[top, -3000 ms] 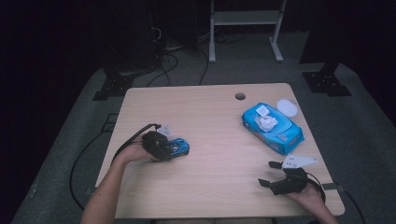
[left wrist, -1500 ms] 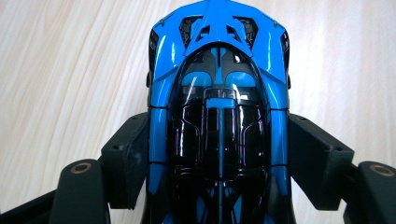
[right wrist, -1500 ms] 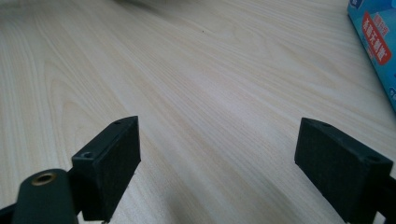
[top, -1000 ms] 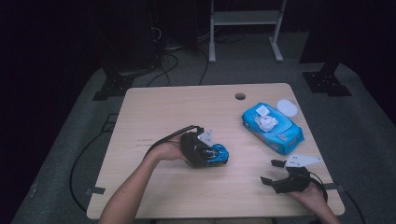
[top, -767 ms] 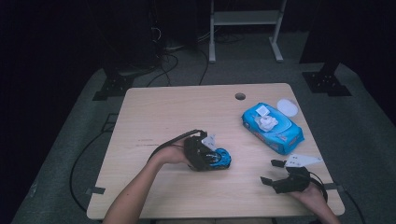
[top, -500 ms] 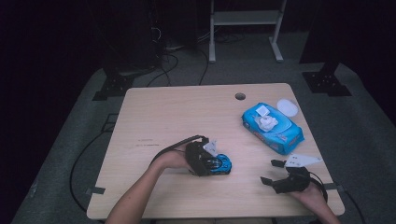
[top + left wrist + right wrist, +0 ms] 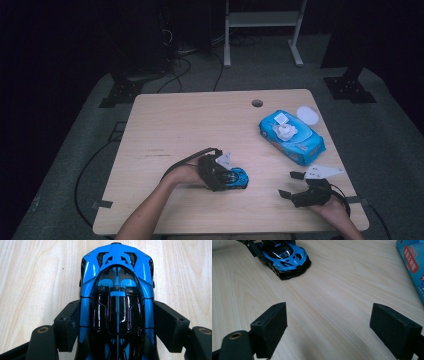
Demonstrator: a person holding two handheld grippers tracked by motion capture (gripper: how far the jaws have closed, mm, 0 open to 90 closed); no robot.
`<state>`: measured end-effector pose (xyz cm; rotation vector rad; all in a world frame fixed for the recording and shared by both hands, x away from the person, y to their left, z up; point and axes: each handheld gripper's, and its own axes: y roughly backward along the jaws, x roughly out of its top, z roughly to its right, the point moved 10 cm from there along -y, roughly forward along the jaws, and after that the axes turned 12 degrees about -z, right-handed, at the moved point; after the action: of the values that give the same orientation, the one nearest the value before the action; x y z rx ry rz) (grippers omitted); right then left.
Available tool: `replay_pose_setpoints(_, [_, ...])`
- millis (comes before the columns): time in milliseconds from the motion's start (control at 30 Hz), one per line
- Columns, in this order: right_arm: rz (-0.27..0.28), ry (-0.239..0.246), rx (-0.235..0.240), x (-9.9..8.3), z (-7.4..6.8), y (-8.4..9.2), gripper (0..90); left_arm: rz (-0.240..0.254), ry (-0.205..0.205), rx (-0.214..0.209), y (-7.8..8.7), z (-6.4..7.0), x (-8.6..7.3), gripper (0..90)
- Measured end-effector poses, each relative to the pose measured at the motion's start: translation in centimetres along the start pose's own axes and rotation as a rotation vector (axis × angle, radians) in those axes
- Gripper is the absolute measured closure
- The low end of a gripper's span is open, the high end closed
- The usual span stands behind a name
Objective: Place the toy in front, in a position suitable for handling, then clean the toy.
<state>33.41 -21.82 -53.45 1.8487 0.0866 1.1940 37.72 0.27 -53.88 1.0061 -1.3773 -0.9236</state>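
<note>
Blue-and-black toy sports car (image 7: 237,178) sits low on the pale wooden table (image 7: 165,125), a little left of the middle and well in from the near edge. Bare wood spreads wide to its left and toward the far edge, where a small round hole (image 7: 257,103) is cut. The left hand (image 7: 187,174) reaches in from the bottom, its forearm slanting up to the right, and the left gripper (image 7: 231,178) points rightward; its black pads (image 7: 67,322) clamp the car's flanks, nose pointing away from the hand. A stretch of open wood separates the car from the right gripper (image 7: 289,185), which rests near the table's near right corner, aimed left, jaws spread with nothing between them. Beyond it lie a blue pack of wet wipes (image 7: 291,137) and a white round lid (image 7: 307,115).
</note>
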Motion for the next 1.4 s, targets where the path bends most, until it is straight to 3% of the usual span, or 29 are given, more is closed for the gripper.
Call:
replay_pose_setpoints(167, [-0.01,-0.01,0.008,0.3,0.1,0.2,13.7,0.077,0.051,0.014,1.1,0.0,-0.2,19.2])
replay_pose_setpoints(367, [-0.003,-0.013,-0.016,1.6,1.0,1.0,13.7,0.186,0.144,0.081,3.5,-0.7,-1.5,9.2])
replay_pose_setpoints(567, [0.019,0.0,-0.042,4.0,2.4,1.8,13.7,0.345,0.276,0.225,6.0,-1.7,-3.4,7.7])
replay_pose_setpoints(667, [0.015,0.014,-0.054,5.2,3.0,2.1,13.7,0.427,0.343,0.229,6.9,-1.5,-4.3,7.7])
replay_pose_setpoints(800, [-0.004,0.029,-0.075,7.0,4.2,2.4,13.7,0.482,0.386,0.261,7.2,-1.3,-5.4,7.7])
replay_pose_setpoints(867, [-0.019,0.042,-0.093,8.0,4.9,2.5,13.7,0.474,0.392,0.269,7.1,-1.2,-6.0,7.6])
replay_pose_setpoints(1200, [0.008,0.038,-0.188,13.2,8.7,3.6,13.7,0.491,0.422,0.309,7.2,-1.5,-7.6,7.6])
replay_pose_setpoints(1400, [-0.025,0.04,-0.244,14.8,11.2,3.4,13.9,0.511,0.457,0.321,7.4,-2.0,-7.9,7.6])
